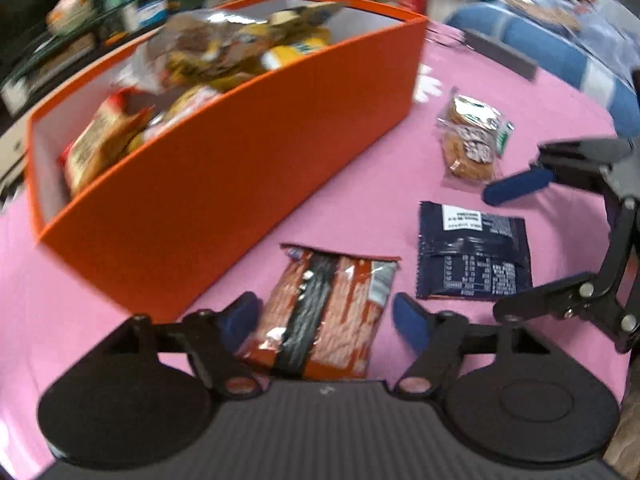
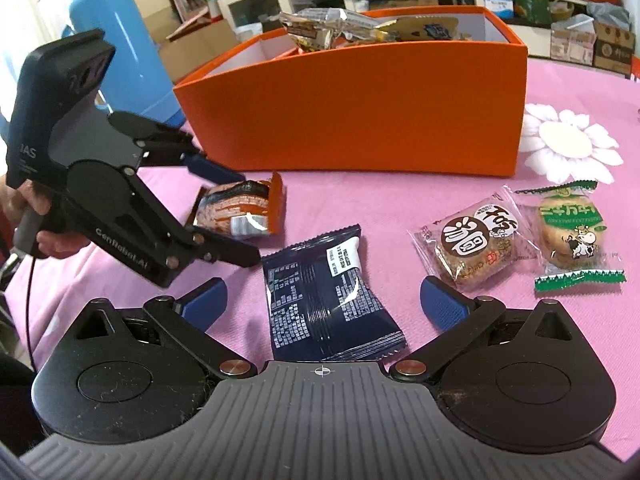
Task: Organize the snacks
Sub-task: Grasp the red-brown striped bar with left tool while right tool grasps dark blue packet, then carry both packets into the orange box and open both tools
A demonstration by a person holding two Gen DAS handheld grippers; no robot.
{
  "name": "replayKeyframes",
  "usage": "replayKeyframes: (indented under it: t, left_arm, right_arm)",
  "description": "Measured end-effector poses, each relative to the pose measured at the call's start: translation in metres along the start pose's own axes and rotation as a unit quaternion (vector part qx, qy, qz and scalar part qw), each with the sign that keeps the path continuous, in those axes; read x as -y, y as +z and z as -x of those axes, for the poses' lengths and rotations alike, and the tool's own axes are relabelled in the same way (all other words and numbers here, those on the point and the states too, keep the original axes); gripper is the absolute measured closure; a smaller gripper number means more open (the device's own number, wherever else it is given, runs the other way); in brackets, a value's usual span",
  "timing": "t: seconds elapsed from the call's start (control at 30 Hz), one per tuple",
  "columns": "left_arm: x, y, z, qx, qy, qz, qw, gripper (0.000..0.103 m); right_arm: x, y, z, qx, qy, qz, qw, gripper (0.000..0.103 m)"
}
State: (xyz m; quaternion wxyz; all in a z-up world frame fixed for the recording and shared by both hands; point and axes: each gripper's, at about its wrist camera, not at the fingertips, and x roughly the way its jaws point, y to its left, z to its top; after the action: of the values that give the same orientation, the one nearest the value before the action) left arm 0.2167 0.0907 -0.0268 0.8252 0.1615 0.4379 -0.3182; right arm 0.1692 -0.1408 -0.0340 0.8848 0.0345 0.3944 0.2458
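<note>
Four loose snack packs on the pink desk (image 2: 400,200), one orange box (image 2: 360,120) behind them heaped with more, and two claws in play. Far left, the left claw (image 2: 236,216) straddles the orange-brown packet (image 2: 240,212); from its own camera the left claw (image 1: 324,316) shows blue pads either side of that orange-brown packet (image 1: 324,308), whose long axis runs straight out between the fingers toward the box. The jaws stand about half open, and whether the pads actually press the wrapper I cannot tell. Next along, the dark navy packet (image 2: 332,300) lies flat, label side up, long axis tilted slightly leftward as it runs away from the camera, sitting between the fingers of the right claw (image 2: 324,304), which gapes wide and touches nothing. Then the clear-wrapped brown cake (image 2: 476,240), and far right the green-trimmed biscuit pack (image 2: 572,232), lying just beside each other.
</note>
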Motion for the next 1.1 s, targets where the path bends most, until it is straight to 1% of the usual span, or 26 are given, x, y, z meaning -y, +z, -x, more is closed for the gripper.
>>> replayKeyframes:
  t: [0.03, 0.13, 0.23, 0.3, 0.4, 0.43, 0.47, 0.5, 0.53, 0.57, 0.63, 0.7, 0.73, 0.77, 0.8, 0.83, 0.87, 0.9, 0.93, 0.97, 1.0, 1.03, 1.1]
  left_arm:
    - [0.0, -0.004, 0.004, -0.002, 0.009, 0.017, 0.9998, 0.036]
    - [0.009, -0.015, 0.013, -0.004, 0.045, 0.065, 0.9968, 0.038]
    - [0.021, -0.03, 0.026, -0.01, 0.078, 0.116, 0.9902, 0.04]
    - [0.03, -0.039, 0.033, -0.007, 0.094, 0.14, 0.9856, 0.04]
    - [0.037, -0.046, 0.035, 0.01, 0.12, 0.169, 0.9784, 0.037]
    - [0.038, -0.046, 0.034, 0.009, 0.13, 0.177, 0.9756, 0.027]
    - [0.038, -0.046, 0.032, 0.005, 0.147, 0.19, 0.9708, 0.02]
    - [0.039, -0.046, 0.031, 0.005, 0.159, 0.202, 0.9664, 0.02]
    - [0.04, -0.046, 0.031, 0.008, 0.162, 0.207, 0.9649, 0.02]
    - [0.041, -0.045, 0.032, 0.012, 0.166, 0.208, 0.9639, 0.019]
    - [0.042, -0.042, 0.032, 0.018, 0.175, 0.204, 0.9632, 0.018]
    - [0.043, -0.04, 0.029, 0.017, 0.189, 0.19, 0.9633, 0.017]
    - [0.043, -0.039, 0.027, 0.018, 0.193, 0.188, 0.9628, 0.015]
    - [0.042, -0.039, 0.026, 0.023, 0.19, 0.189, 0.9631, 0.015]
    - [0.041, -0.041, 0.027, 0.025, 0.186, 0.191, 0.9636, 0.016]
    - [0.039, -0.043, 0.028, 0.028, 0.181, 0.193, 0.9639, 0.016]
    - [0.037, -0.044, 0.029, 0.032, 0.173, 0.196, 0.9647, 0.024]
    - [0.036, -0.043, 0.029, 0.038, 0.166, 0.199, 0.9652, 0.03]
    - [0.037, -0.043, 0.03, 0.042, 0.156, 0.2, 0.9664, 0.047]
    - [0.038, -0.042, 0.032, 0.044, 0.152, 0.202, 0.9666, 0.054]
    - [0.038, -0.043, 0.033, 0.045, 0.154, 0.204, 0.9658, 0.055]
    - [0.038, -0.045, 0.034, 0.046, 0.153, 0.209, 0.9647, 0.055]
    - [0.036, -0.049, 0.04, 0.046, 0.147, 0.229, 0.9611, 0.055]
  right_arm:
    - [0.0, 0.0, 0.0, 0.0, 0.001, -0.001, 1.0, 0.01]
    - [0.0, -0.001, 0.0, 0.0, 0.0, 0.003, 1.0, 0.01]
    - [-0.004, -0.003, 0.0, 0.0, -0.008, 0.015, 1.0, 0.01]
    - [-0.009, -0.004, -0.001, -0.001, -0.017, 0.028, 0.999, 0.01]
    - [-0.015, -0.004, -0.007, 0.0, -0.035, 0.051, 0.998, 0.01]
    - [-0.018, -0.004, -0.009, -0.002, -0.045, 0.063, 0.997, 0.013]
    - [-0.023, -0.005, -0.011, -0.003, -0.063, 0.081, 0.995, 0.024]
    - [-0.027, -0.007, -0.012, -0.003, -0.081, 0.101, 0.992, 0.036]
    - [-0.029, -0.008, -0.008, 0.0, -0.071, 0.104, 0.992, 0.045]
    - [-0.029, -0.007, -0.004, -0.001, -0.067, 0.101, 0.993, 0.058]
    - [-0.026, -0.009, 0.003, -0.002, -0.058, 0.092, 0.994, 0.058]
    - [-0.02, -0.01, 0.007, 0.002, -0.049, 0.077, 0.996, 0.052]
    - [-0.017, -0.009, 0.008, 0.002, -0.046, 0.07, 0.996, 0.047]
    - [-0.015, -0.008, 0.01, 0.004, -0.046, 0.061, 0.997, 0.034]
    - [-0.014, -0.008, 0.009, 0.006, -0.047, 0.057, 0.997, 0.029]
    - [-0.014, -0.007, 0.008, 0.004, -0.048, 0.058, 0.997, 0.03]
    - [-0.016, -0.006, 0.003, -0.002, -0.051, 0.062, 0.997, 0.031]
    - [-0.02, -0.006, -0.001, 0.0, -0.06, 0.074, 0.995, 0.032]
    - [-0.025, -0.006, -0.005, -0.003, -0.072, 0.094, 0.993, 0.035]
    - [-0.03, -0.007, -0.007, -0.001, -0.077, 0.109, 0.991, 0.049]
    - [-0.03, -0.006, -0.006, 0.0, -0.071, 0.105, 0.992, 0.068]
    - [-0.031, -0.005, -0.005, 0.0, -0.074, 0.108, 0.991, 0.068]
    - [-0.026, -0.006, 0.0, -0.001, -0.063, 0.091, 0.994, 0.071]
